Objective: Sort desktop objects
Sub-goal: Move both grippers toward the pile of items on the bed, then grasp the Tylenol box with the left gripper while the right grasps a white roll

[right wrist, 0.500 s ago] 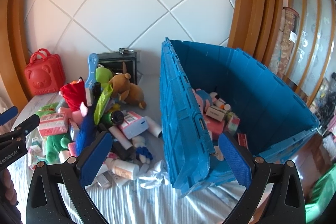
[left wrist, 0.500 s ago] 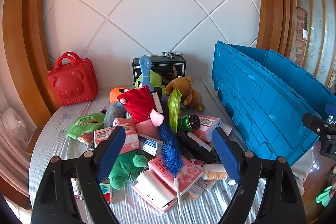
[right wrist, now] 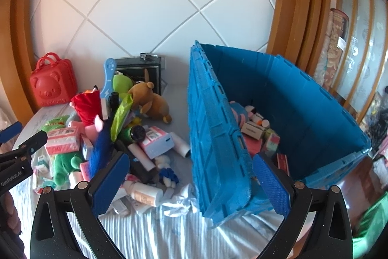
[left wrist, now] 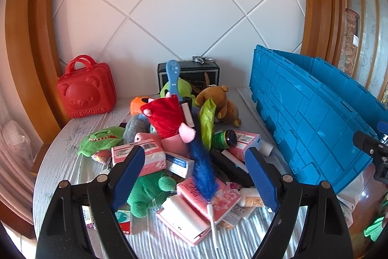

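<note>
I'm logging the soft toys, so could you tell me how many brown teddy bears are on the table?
1. The brown teddy bear lies at the back of the pile, beside the blue crate, in front of the black box. More may be buried underneath.

the blue crate [left wrist: 315, 118] runs off the right edge; its near wall hides its contents there.

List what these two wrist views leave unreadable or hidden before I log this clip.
- Blue crate, left wrist view: its near wall hides the contents.
- Crate floor, right wrist view: the right gripper and the near wall cover part.
- Pile bottom: the blue duster and toys overlap the boxes.
- Box labels: too small.
</note>
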`<state>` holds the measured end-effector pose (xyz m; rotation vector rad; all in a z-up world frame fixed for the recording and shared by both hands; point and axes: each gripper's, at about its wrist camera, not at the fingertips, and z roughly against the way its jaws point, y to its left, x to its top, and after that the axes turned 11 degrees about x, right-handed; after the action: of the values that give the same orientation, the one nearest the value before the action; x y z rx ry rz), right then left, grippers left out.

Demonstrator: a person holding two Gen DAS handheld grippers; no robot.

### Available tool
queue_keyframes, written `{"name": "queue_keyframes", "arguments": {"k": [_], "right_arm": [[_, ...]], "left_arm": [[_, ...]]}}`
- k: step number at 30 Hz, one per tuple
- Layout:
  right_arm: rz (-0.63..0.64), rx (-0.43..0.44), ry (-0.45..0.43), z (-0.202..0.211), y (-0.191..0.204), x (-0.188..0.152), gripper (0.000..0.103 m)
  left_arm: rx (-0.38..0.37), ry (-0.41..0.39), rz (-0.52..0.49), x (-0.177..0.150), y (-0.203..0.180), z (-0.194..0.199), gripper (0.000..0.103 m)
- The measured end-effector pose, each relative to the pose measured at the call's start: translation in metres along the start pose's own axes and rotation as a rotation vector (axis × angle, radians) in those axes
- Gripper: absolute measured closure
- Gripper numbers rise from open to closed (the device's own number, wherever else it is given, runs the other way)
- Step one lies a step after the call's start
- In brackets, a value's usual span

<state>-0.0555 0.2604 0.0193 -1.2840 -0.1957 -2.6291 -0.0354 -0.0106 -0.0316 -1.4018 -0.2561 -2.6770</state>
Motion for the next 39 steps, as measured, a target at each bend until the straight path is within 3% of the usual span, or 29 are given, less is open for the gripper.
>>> {"name": "queue_keyframes", "arguments": {"k": [7, 11, 17, 21, 25, 29, 34, 39], "right_arm": [[0.050, 0.095, 0.020, -0.020, 0.026, -0.006, 0.000], [0.038, 0.197, 0.079, -0.050, 0.043, -0.015, 0.000], [0.017, 0.242, 0.192, -0.099, 0.063, -0.038, 0.000], [0.022, 0.267, 0.258, -0.121, 0.080, -0.055, 0.000], [0.048, 0.296, 0.299, -0.134, 0.107, -0.065, 0.000], [0.058, 0.308, 0.310, -0.145, 0.132, -0.070, 0.003], [0.096, 0.303, 0.349, -0.157, 0.159, -0.077, 0.041], [0.142, 0.344, 0.371, -0.166, 0.192, -0.082, 0.046]], "left_arm": [[0.112, 0.089, 0.058, -0.022, 0.060, -0.028, 0.018], [0.194, 0.156, 0.098, -0.044, 0.108, -0.048, 0.018], [0.341, 0.290, 0.139, -0.093, 0.183, -0.082, 0.018], [0.347, 0.385, 0.135, -0.125, 0.207, -0.105, 0.018], [0.310, 0.473, 0.139, -0.149, 0.211, -0.128, 0.018], [0.241, 0.499, 0.102, -0.160, 0.190, -0.147, 0.018], [0.184, 0.508, 0.017, -0.168, 0.150, -0.183, 0.018], [0.199, 0.569, -0.062, -0.185, 0.134, -0.205, 0.017]]}}
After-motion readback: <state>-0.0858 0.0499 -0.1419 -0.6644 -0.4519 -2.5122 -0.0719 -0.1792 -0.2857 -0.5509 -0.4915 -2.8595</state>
